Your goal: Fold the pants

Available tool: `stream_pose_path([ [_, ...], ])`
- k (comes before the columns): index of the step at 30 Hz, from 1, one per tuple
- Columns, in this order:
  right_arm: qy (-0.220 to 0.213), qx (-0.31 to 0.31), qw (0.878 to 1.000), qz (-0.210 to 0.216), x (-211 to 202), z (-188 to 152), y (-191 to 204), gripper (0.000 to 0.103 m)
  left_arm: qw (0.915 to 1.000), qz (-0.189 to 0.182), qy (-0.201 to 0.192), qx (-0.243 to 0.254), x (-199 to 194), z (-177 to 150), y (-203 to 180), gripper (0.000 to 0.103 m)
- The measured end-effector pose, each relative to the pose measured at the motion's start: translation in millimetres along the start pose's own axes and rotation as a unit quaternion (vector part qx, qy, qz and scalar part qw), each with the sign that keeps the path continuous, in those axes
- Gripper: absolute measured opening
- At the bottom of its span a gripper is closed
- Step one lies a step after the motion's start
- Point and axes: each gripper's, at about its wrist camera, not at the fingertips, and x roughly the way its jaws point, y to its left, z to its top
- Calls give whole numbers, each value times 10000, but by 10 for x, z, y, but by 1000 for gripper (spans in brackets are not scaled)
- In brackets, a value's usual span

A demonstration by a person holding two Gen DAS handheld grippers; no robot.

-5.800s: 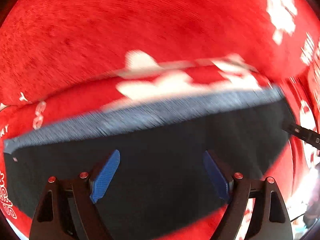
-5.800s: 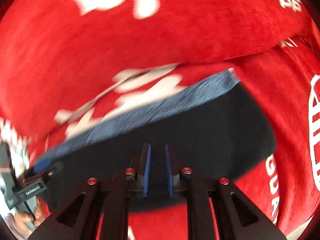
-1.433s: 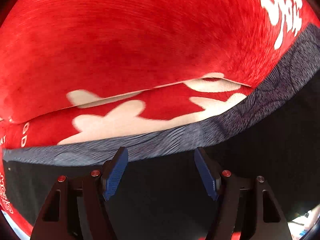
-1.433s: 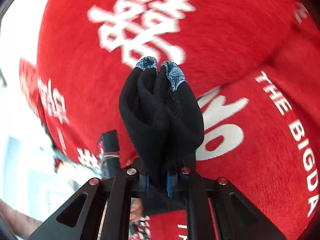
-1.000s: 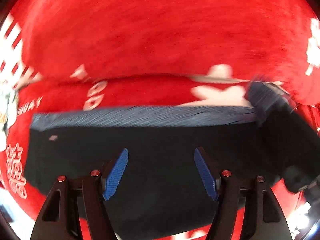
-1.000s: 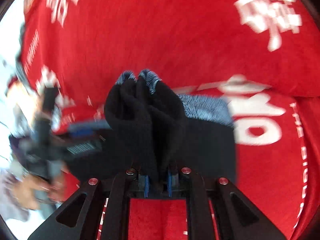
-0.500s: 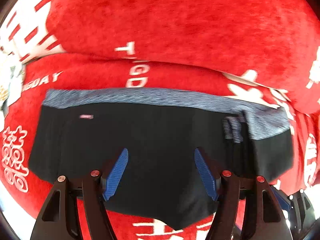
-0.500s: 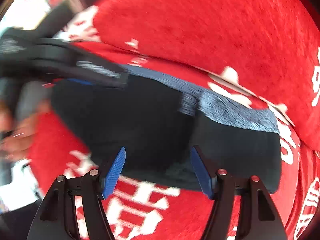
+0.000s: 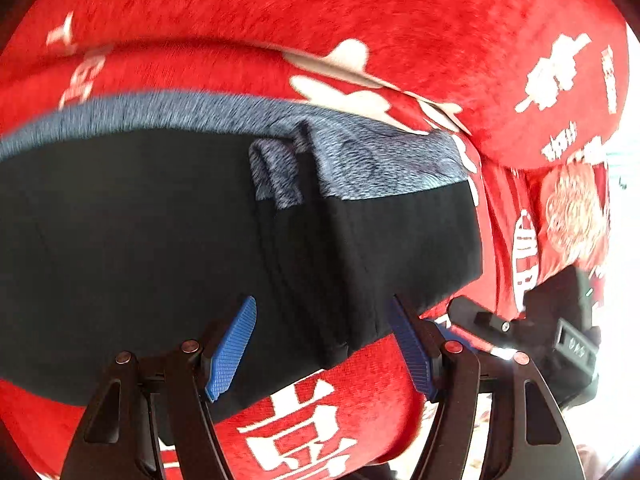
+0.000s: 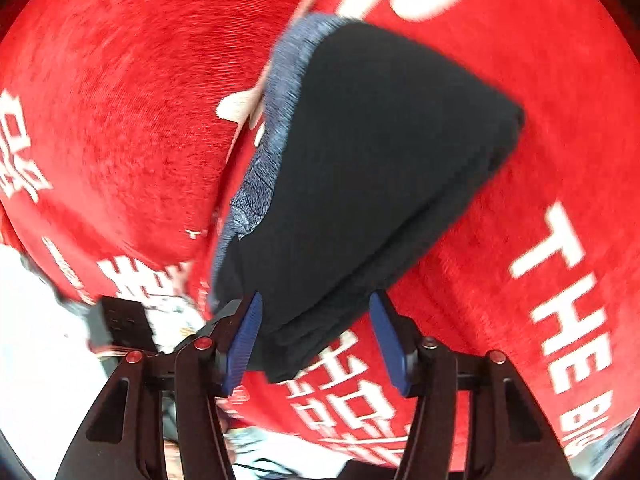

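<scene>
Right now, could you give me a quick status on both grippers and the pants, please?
Left gripper open, empty. Right gripper open, empty. Black pants lie on red blanket, one end folded over. Nothing in the way.

Surface: red plush cover (image 9: 360,8) with white printed characters and lettering (image 10: 560,248); seam between cushions; bright overexposed light at frame edges

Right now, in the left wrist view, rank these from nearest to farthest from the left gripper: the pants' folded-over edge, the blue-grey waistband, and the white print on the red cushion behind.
From the left gripper:
1. Folded-over edge of the pants, just ahead between the open fingers.
2. Waistband, farther ahead along the pants' far edge.
3. White print on the red cushion, beyond the waistband.
</scene>
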Motion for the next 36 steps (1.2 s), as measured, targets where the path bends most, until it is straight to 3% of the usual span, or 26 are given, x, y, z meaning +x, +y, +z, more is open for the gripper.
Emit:
stream_pose_path([
  [2,5,248,9995,185,94,-4,-56,60,9999,110,-32,-10,4,-6,25,70],
  [4,-47,439,9985,335,201,-24,-76,53,9995,281,-104,123,-16,-9,7,70],
  [6,-117,505,9981,329,249,6,-79,13,9988,369,-152,266,-46,-4,-29,70],
  [12,-341,624,9951,689,163,-33,25,13,9975,207,-368,564,-264,46,-135,70],
  [17,-84,534,9985,128,473,-67,-42,14,9968,41,-188,774,-145,172,-223,70],
  [19,27,456,9988,170,443,-60,-4,18,9964,15,-60,842,-53,193,-247,70],
  [21,275,36,9996,-45,363,-57,124,26,9962,-39,23,874,-4,198,-262,70],
  [24,268,-1088,9935,-223,47,-50,460,26,9958,-151,38,903,7,200,-291,70],
  [27,-226,-1821,9812,-599,-324,121,675,26,9953,-214,88,938,35,216,-321,70],
  [31,-874,-1910,9703,-1202,-580,578,631,28,9952,-112,173,952,116,235,-325,70],
  [33,-941,-1902,9673,-1387,-564,768,569,30,9956,-143,225,904,160,249,-306,70],
  [36,-567,-1644,9747,-1402,-346,988,371,33,9960,-246,279,813,223,261,-304,70],
])
